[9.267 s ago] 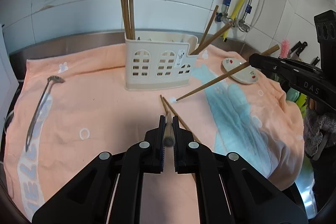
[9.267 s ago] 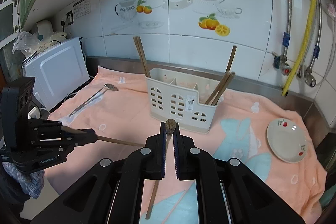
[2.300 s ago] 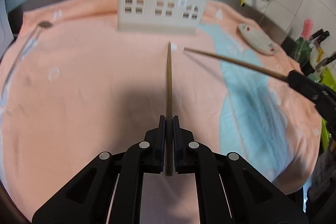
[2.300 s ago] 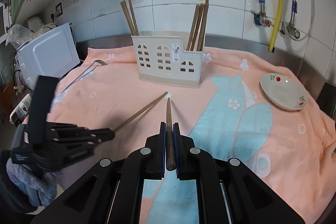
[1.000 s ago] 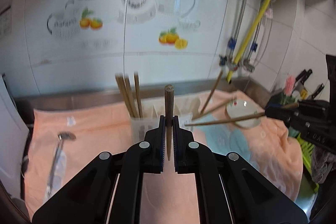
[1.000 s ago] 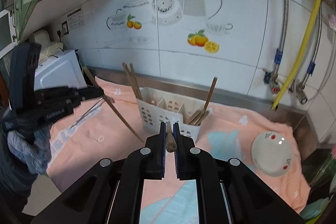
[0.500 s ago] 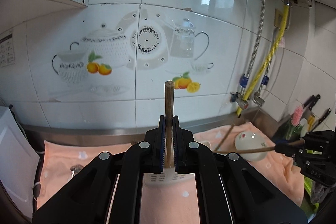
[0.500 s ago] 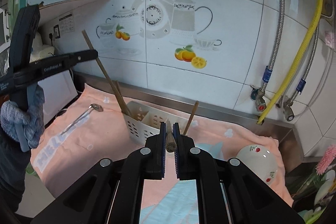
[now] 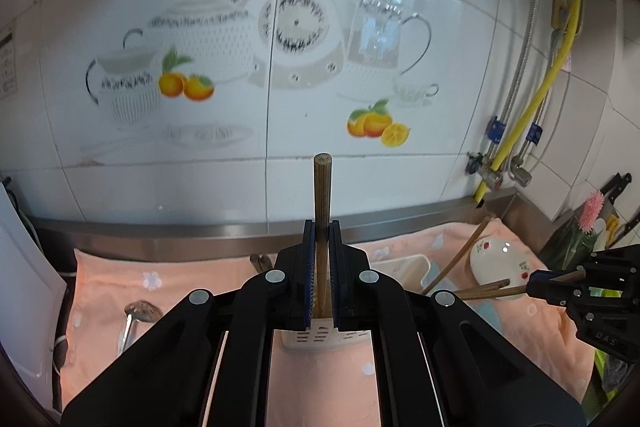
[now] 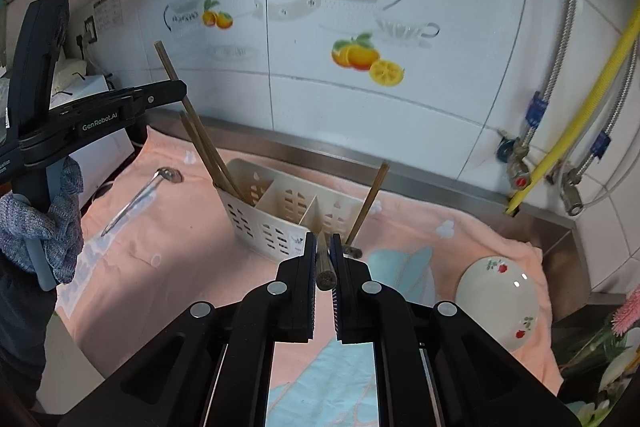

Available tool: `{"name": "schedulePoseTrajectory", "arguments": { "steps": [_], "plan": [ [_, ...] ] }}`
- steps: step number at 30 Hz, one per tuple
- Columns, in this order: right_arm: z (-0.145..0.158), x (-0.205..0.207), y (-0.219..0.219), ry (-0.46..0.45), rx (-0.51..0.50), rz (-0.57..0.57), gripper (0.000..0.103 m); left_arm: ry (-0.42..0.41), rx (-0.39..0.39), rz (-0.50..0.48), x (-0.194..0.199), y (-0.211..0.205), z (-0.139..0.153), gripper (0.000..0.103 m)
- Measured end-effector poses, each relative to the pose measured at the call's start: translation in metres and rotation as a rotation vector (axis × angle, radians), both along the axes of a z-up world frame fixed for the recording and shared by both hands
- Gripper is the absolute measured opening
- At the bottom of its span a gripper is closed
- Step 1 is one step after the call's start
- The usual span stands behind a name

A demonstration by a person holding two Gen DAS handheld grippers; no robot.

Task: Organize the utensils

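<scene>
Left gripper [image 9: 320, 269]: jaws clamped on a wooden chopstick [image 9: 322, 195], held upright, its blunt end standing well above the pads.
Left chopstick, lower end: hidden behind the jaws; in the right wrist view it [image 10: 188, 107] slants down into the left end compartment of the utensil caddy [image 10: 288, 215], beside two chopsticks already standing there.
Right gripper [image 10: 325, 267]: jaws clamped on a second chopstick [image 10: 325, 277], seen end-on, thick end toward the camera, tip pointing at the caddy's right side.
Right compartment: one chopstick [image 10: 370, 199] leans in it; others lie low against the rim.
Handling, judged: light, stiff, slender wood; smooth round shaft likely to pivot or slip between the pads if gripped near one end.
Hold point, judged: upper third, well above the tip, so the lower length can enter a compartment freely.
Caddy, judged: light plastic; a side push from a chopstick could shift it on the towel [image 10: 172, 267].
Other utensil: metal spoon [image 10: 140, 197] lies on the towel left of the caddy, untouched.
Nearby: small plate [image 10: 496, 303] at right, well apart.
</scene>
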State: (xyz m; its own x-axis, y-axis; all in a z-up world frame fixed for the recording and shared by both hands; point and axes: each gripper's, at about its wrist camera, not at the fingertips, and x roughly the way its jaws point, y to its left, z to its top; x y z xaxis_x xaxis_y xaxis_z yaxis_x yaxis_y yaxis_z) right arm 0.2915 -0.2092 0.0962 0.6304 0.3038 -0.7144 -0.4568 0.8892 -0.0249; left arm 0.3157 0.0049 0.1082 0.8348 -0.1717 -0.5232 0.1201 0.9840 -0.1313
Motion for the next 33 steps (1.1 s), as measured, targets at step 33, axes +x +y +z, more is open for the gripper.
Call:
{"name": "schedulePoseTrajectory", "arguments": {
  "steps": [33],
  "plan": [
    [-0.017,0.023,0.006,0.045,0.017,-0.028,0.026,0.049,0.024,-0.017,-0.003,0.000,-0.013,0.010]
  ]
}}
